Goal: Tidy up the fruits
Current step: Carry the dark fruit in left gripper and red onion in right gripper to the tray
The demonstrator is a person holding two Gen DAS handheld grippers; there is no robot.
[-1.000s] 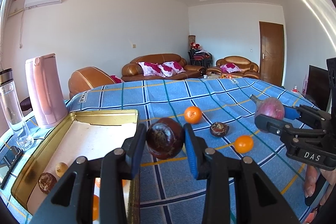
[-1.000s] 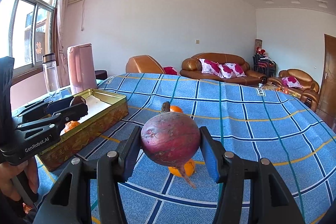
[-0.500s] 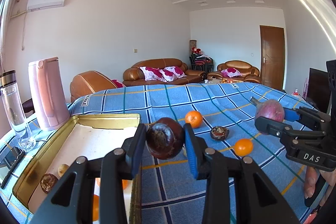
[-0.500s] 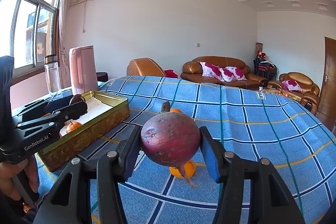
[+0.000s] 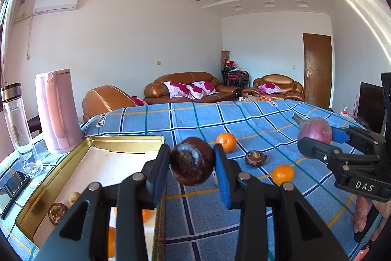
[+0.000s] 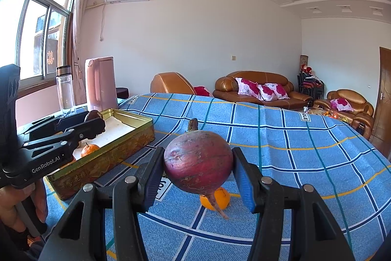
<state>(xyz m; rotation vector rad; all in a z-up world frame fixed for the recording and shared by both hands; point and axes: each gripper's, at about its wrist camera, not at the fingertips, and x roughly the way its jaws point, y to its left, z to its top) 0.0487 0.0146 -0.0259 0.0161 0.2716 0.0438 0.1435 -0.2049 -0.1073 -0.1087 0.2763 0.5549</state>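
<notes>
Purple, firm-looking beet (image 6: 198,168), clamped across its widest part by the right gripper (image 6: 198,175), hangs above the blue checked cloth (image 6: 293,151). Left gripper (image 5: 191,163) clasps a dark mangosteen (image 5: 191,160) beside the gold tin (image 5: 127,140); its rind is probably hard and smooth.

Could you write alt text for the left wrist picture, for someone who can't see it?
The left gripper, jaws shut on a dark mangosteen, hangs beside a gold tin. Two oranges lie on the blue checked cloth.

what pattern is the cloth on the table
A blue check with white, teal and yellow lines on the tablecloth; it shows best in the right wrist view.
</notes>
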